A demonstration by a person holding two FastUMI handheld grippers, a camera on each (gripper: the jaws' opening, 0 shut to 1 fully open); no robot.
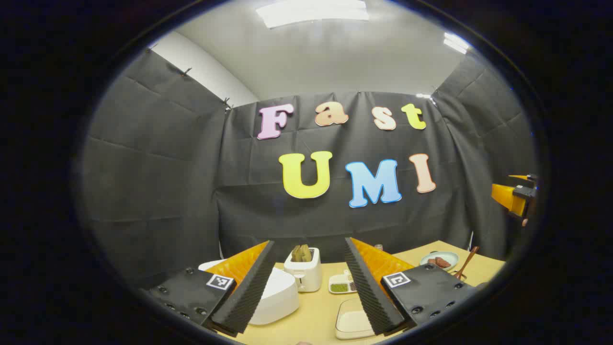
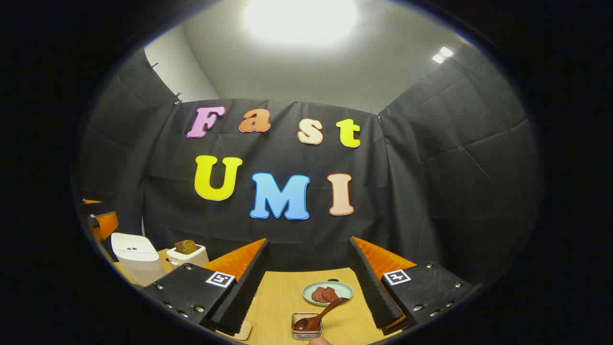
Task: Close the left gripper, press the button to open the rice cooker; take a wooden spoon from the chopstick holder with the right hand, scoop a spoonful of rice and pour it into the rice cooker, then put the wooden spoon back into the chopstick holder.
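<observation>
Two tools hang wide apart with nothing held — the left tool [image 1: 310, 287] aimed at the shut rice cooker [image 1: 273, 297], not yet narrowed for pressing, the right tool [image 2: 309, 287] over the wooden spoon [image 2: 318, 314], seemingly bowl-down in its chopstick holder [image 2: 306, 328] on the desk [image 2: 282, 302].

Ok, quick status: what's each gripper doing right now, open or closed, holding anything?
Left gripper: jaws open, holding nothing, above the rice cooker.
Right gripper: jaws open, holding nothing, above the wooden spoon.
</observation>
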